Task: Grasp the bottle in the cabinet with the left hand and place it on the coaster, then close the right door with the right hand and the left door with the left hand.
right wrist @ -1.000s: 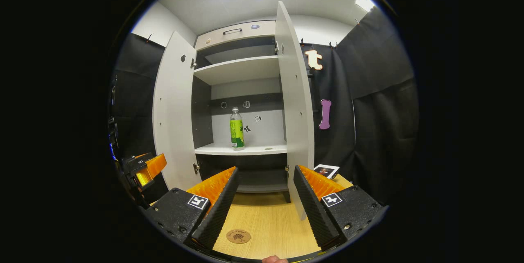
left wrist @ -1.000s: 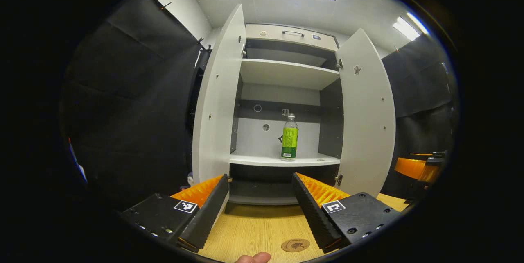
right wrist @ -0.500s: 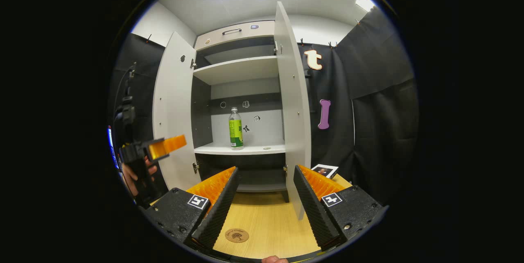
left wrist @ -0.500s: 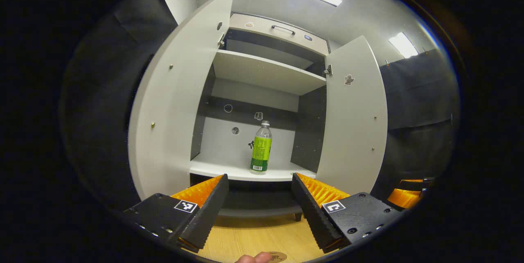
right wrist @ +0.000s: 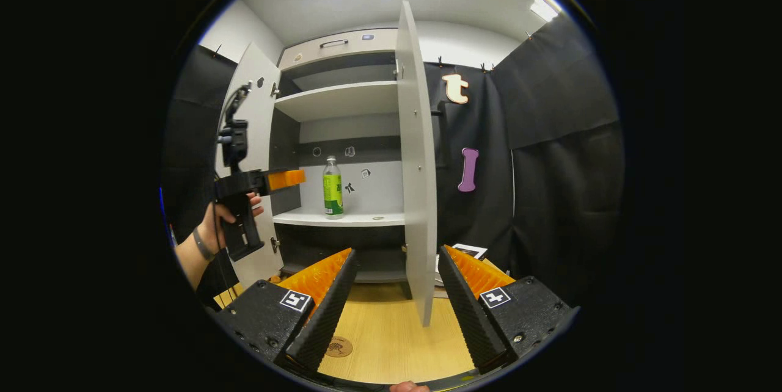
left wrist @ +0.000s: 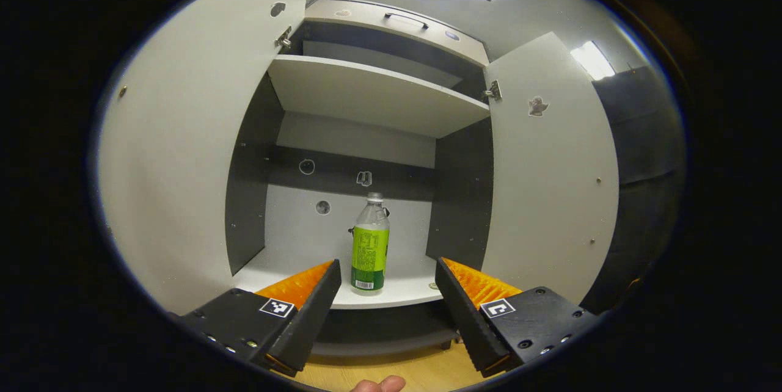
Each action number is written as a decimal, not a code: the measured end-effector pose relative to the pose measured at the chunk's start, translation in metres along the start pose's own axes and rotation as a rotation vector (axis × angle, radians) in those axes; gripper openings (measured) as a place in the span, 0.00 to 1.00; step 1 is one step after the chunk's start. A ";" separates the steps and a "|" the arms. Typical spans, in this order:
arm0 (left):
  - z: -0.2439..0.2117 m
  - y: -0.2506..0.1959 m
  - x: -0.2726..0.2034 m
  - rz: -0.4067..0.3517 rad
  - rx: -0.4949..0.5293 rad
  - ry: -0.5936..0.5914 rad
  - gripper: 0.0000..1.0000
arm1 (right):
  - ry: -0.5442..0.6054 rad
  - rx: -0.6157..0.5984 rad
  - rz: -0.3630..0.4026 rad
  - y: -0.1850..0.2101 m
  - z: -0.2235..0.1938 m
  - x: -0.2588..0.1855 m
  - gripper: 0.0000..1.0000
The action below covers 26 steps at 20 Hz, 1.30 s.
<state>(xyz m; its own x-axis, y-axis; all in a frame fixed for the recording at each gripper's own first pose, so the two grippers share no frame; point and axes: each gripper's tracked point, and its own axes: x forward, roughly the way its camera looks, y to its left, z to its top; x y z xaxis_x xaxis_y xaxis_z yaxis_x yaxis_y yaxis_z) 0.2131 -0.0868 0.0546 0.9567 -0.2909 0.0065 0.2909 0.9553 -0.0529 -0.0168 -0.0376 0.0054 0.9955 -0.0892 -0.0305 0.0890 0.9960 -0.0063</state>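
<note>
Left door [left wrist: 183, 160]: wide open, swung out to the left of the cabinet; not yet closed.
Left gripper [left wrist: 385, 285]: fingers spread apart, nothing btwn them; lined up w/ the bottle, near it but no contact. In right gripper view it sits [right wrist: 287, 179] level at the cabinet's left edge, held by a hand [right wrist: 223, 221], short of the bottle.
Bottle [left wrist: 369, 244]: upright on the lower shelf [left wrist: 293, 267] inside the cabinet, clear w/ green label; in right gripper view it stands [right wrist: 332, 189] toward the shelf's left half. Untouched.
Coaster [right wrist: 338, 347]: round, brown, on the wooden counter [right wrist: 391, 337] in front of the cabinet, partly behind the right gripper's left finger; nothing on it.
Right door [right wrist: 415, 178]: open, edge-on toward the camera in right gripper view; seen [left wrist: 550, 178] open in left gripper view too. Not yet closed.
Right gripper [right wrist: 397, 285]: fingers released, wide gap, grasping nothing; low over the counter, well back from the cabinet.
Progress: early, approx. step 1 approach. Nothing done as far as shown.
Left to do: grasp bottle w/ left, set it on coaster, shut right door w/ right, shut left door w/ left.
</note>
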 end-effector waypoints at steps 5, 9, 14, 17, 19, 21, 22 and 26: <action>-0.010 0.011 0.066 0.022 0.011 0.009 0.95 | -0.001 -0.007 -0.051 -0.016 -0.001 -0.003 0.83; -0.017 0.017 0.108 0.015 -0.009 0.017 0.95 | 0.024 -0.010 -0.109 -0.030 -0.008 -0.006 0.83; -0.029 0.022 0.149 0.038 0.068 0.037 0.94 | 0.026 -0.009 -0.158 -0.047 -0.007 -0.005 0.83; -0.040 0.032 0.163 0.093 0.068 0.070 0.94 | 0.023 0.001 -0.168 -0.050 -0.006 -0.004 0.83; -0.042 0.035 0.170 0.110 0.031 0.082 0.94 | 0.024 -0.001 -0.172 -0.052 -0.007 -0.003 0.83; -0.040 0.046 0.175 0.128 -0.003 0.073 0.95 | 0.024 -0.002 -0.175 -0.054 -0.007 -0.003 0.83; -0.038 0.050 0.176 0.128 -0.017 0.063 0.94 | 0.025 -0.001 -0.176 -0.055 -0.007 -0.002 0.83; -0.034 0.047 0.181 0.107 0.001 0.078 0.75 | 0.020 0.012 -0.170 -0.056 -0.007 0.000 0.83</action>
<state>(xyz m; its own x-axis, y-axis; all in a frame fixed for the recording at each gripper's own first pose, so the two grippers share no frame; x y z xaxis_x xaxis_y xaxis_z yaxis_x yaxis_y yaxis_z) 0.3994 -0.0961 0.0194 0.9787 -0.1905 -0.0770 0.1871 0.9811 -0.0486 -0.0218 -0.0937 -0.0013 0.9653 -0.2561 -0.0504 0.2564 0.9666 -0.0016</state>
